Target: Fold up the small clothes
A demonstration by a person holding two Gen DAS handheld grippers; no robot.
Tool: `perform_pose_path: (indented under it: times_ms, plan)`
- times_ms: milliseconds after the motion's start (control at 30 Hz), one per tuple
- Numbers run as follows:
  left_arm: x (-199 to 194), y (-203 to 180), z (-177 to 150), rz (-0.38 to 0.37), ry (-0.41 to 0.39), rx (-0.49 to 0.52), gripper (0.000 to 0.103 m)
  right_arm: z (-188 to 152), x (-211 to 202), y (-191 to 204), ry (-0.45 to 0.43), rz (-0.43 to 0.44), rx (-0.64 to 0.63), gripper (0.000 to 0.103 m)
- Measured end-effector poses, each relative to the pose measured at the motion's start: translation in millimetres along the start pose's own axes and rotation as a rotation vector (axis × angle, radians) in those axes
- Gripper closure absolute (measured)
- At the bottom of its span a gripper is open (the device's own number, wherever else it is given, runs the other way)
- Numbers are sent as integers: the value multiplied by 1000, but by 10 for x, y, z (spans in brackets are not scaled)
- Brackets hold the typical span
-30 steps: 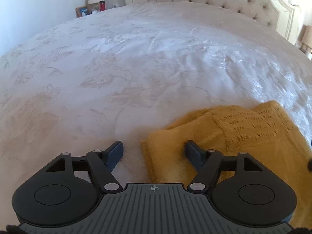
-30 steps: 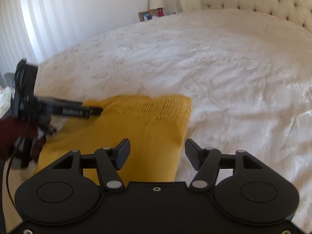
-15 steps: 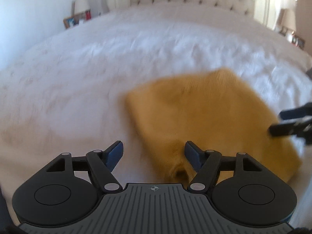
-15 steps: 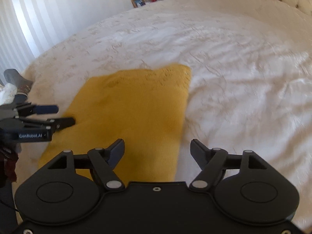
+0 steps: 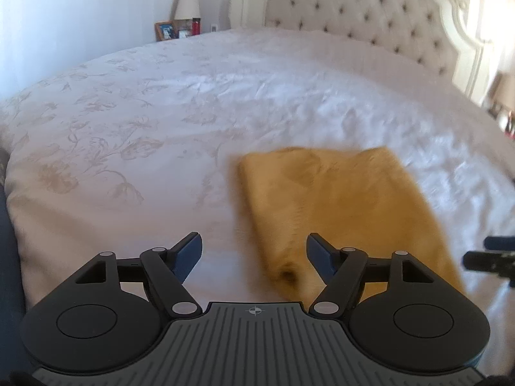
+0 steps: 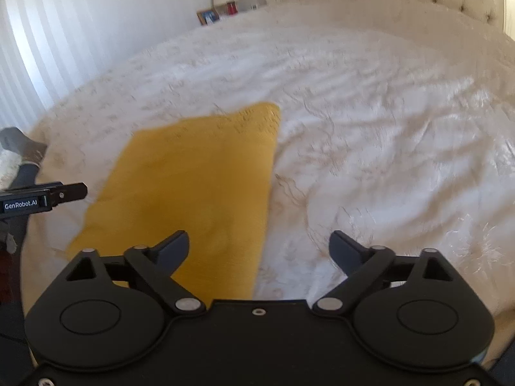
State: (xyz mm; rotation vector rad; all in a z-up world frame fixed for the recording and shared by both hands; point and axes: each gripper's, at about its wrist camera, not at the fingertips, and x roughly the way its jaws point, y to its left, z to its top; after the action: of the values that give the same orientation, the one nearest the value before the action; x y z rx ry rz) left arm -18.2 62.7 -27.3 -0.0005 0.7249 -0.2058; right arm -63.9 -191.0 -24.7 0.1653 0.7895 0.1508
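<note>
black tool [image 6: 259, 252], silver pivot screws, possibly blue-tinted fingertips [image 5: 190, 252].

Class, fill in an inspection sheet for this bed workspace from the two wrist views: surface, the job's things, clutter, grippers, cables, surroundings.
Surface: white floral bedspread, wrinkled, covering the bed.
Job's things: one yellow knit garment lying flat in a folded rectangle; nothing grips it.
Clutter: nothing seen on the bedspread besides the garment.
Grippers: left gripper open, the garment's near corner below its jaws, pads not pressing. Right gripper has its jaws opening wide above the garment's right edge, nothing clamped.
Cables: nothing clearly seen.
Surroundings: tufted headboard; lamp and picture frame beside the bed; pale striped curtain or wall.
</note>
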Motion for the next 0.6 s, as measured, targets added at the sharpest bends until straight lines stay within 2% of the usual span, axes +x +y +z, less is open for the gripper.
perform_pose_path:
  times_ms: [67, 133, 167, 367, 600]
  plan:
    - [-76, -83, -5, -18, 5, -18, 26, 4, -77, 45, -21, 5, -1, 1]
    - [-133, -165, -15, -24, 22, -34, 12, 11, -141, 83, -37, 7, -3, 1]
    - [-167, -211, -26, -29, 26, -41, 2, 14, -169, 100, -43, 5, -3, 1]
    - [-351, -400, -104, -17, 7, -66, 0, 5, -314, 180, -53, -29, -24, 1]
    - [-336, -438, -166, -17, 57, -101, 0, -56, -347, 187, -21, -48, -21, 1]
